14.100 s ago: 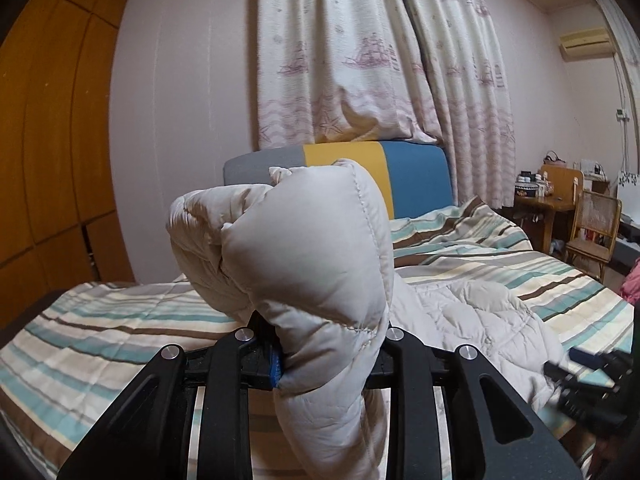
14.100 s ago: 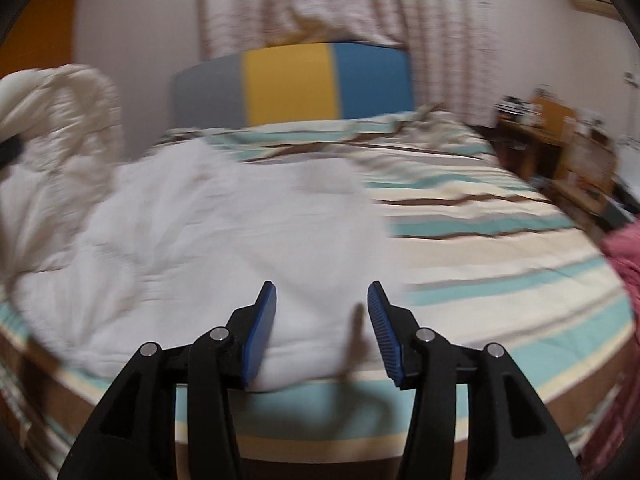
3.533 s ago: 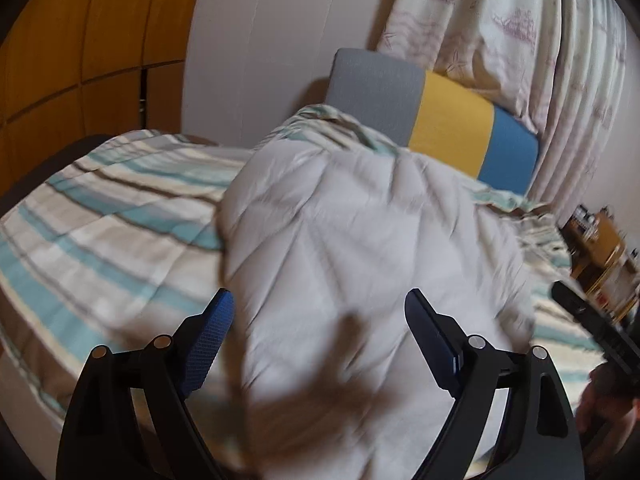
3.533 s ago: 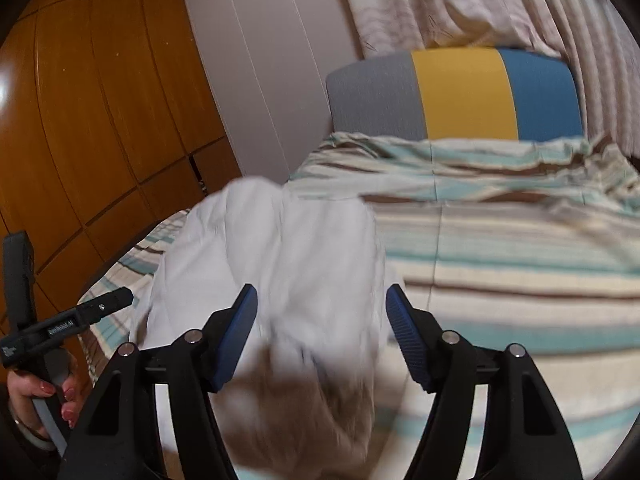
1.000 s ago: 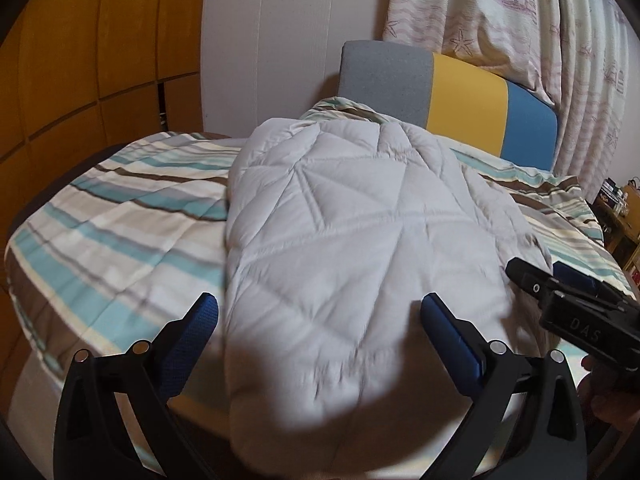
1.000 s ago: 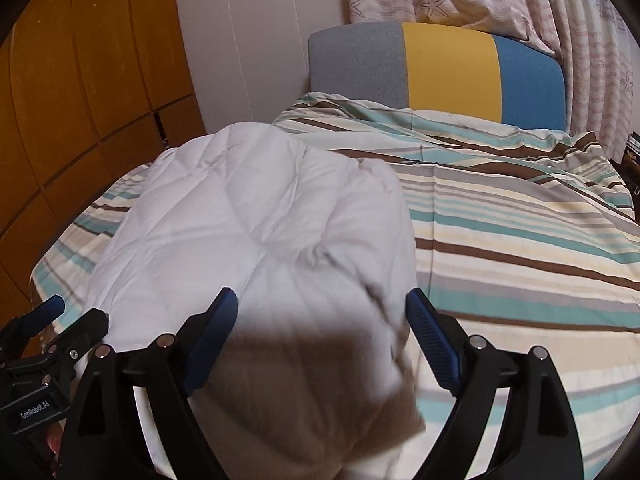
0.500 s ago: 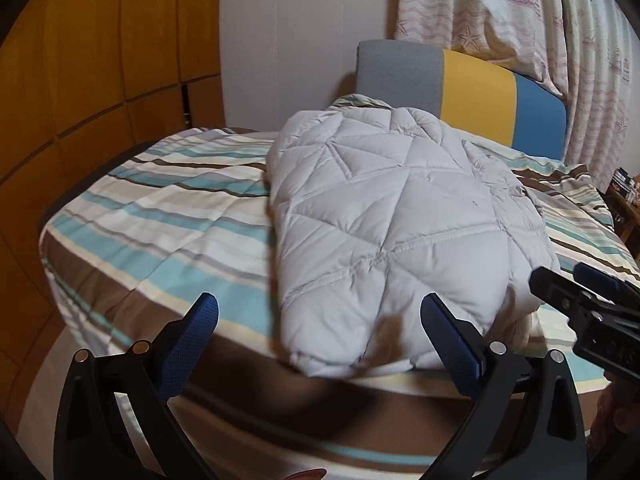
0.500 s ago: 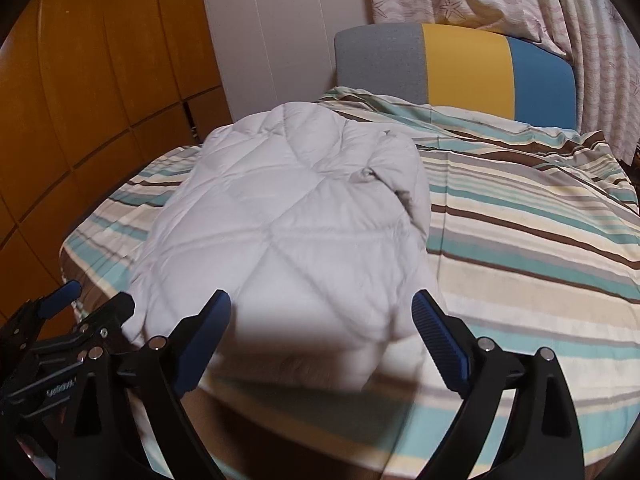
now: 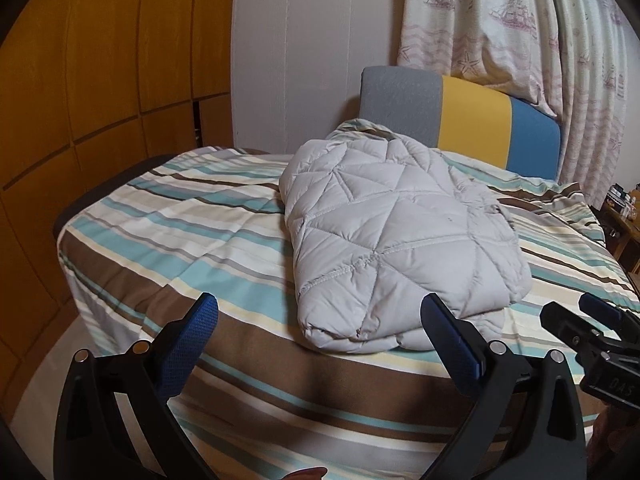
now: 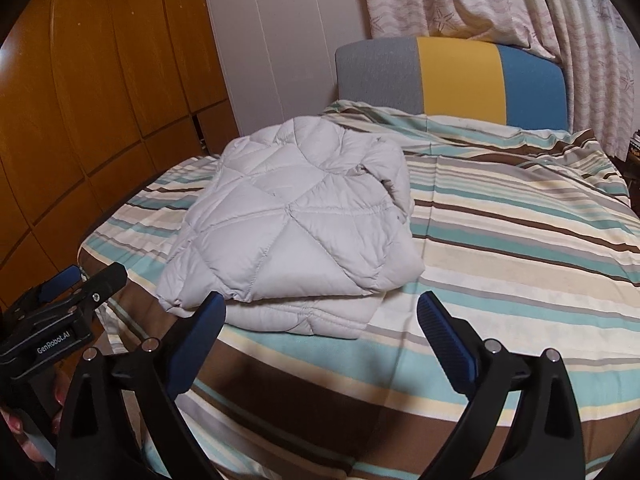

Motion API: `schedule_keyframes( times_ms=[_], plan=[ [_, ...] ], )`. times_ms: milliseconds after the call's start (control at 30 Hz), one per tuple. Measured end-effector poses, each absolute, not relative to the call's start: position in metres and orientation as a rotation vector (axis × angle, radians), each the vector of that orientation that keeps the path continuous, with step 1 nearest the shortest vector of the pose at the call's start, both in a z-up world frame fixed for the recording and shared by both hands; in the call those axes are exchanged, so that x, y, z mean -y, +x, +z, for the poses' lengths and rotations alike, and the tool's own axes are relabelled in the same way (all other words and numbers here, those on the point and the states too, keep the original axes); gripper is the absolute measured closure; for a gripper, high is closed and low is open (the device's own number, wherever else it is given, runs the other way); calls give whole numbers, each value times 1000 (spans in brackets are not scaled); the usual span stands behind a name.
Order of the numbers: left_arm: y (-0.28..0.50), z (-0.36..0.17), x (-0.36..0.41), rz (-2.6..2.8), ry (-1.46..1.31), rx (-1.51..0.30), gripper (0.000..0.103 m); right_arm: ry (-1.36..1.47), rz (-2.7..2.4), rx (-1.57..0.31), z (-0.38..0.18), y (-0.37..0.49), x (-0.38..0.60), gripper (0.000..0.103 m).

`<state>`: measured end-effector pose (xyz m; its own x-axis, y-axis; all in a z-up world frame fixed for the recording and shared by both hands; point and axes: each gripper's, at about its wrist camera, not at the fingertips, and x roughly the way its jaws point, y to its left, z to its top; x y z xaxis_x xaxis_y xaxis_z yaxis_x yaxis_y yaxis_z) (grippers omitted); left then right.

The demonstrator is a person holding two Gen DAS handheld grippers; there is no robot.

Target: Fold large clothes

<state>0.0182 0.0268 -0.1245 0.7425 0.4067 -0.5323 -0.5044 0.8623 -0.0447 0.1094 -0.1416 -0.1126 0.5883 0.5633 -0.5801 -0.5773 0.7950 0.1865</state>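
- Striped bed (image 9: 168, 240): broad bare sheet either side of the jacket.
- Folded quilted jacket (image 9: 400, 240) lies near the bed's foot edge.
- Left gripper (image 9: 320, 324): jaws wide apart, empty, off the bed's foot edge.
- Right gripper (image 10: 322, 316): jaws opening, nothing between.

Bed cover: striped sheet in teal, brown and cream (image 9: 168, 236), spread flat
Headboard: padded panel in grey, yellow and blue (image 10: 452, 76)
Wall left: orange-brown wooden wardrobe doors (image 9: 100, 72)
Window: pale curtain printed with ships and starfish (image 9: 500, 28)
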Motion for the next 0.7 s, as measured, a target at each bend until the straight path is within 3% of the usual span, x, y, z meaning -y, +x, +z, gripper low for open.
schedule_keyframes(
  times_ms=[700],
  plan=[
    [9,-117,-20,486,-190,-506,3,-12,657,-634,-102,101,151,6]
  ],
)
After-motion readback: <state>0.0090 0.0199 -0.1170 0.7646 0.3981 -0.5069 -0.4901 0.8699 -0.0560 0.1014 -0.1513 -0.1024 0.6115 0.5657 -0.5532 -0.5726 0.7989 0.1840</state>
